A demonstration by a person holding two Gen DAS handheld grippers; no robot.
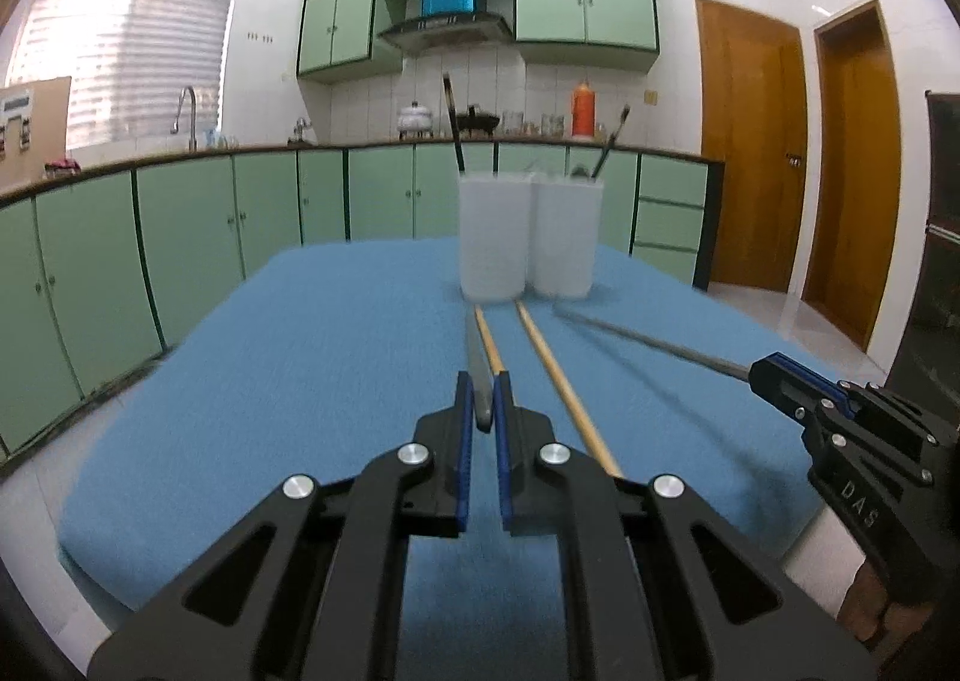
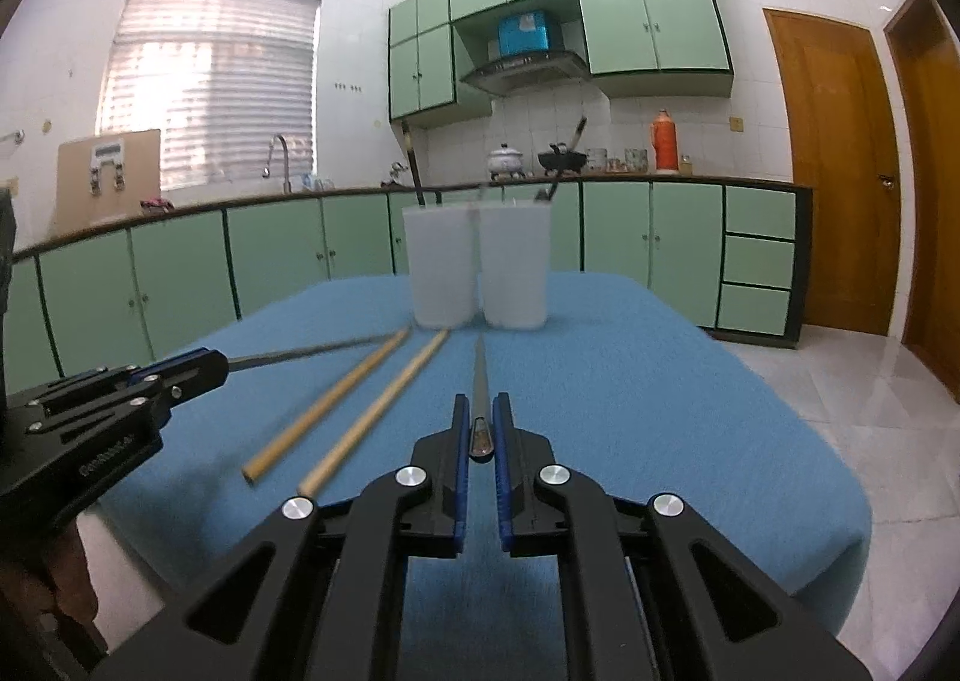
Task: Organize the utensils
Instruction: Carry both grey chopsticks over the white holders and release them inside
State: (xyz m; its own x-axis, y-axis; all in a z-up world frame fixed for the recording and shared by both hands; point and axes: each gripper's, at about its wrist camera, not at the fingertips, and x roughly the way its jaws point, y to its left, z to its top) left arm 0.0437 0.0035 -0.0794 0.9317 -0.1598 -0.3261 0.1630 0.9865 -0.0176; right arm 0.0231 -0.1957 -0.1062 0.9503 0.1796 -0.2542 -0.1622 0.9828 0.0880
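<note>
Two translucent white holders (image 1: 528, 237) (image 2: 477, 267) stand side by side at the far end of the blue cloth, each with a dark-handled utensil inside. Two wooden chopsticks (image 1: 540, 357) (image 2: 360, 399) lie on the cloth in front of them. My left gripper (image 1: 483, 399) (image 2: 216, 363) is shut on a grey metal utensil (image 1: 478, 375) (image 2: 300, 351) that points at the holders. My right gripper (image 2: 480, 423) (image 1: 753, 372) is shut on a second metal utensil (image 2: 480, 381) (image 1: 648, 336), its tip low over the cloth.
The blue cloth (image 1: 300, 381) (image 2: 660, 411) covers a table whose edges drop off on all sides. Green cabinets and a counter (image 1: 240, 201) run behind. Wooden doors (image 1: 750, 141) and tiled floor lie to the right.
</note>
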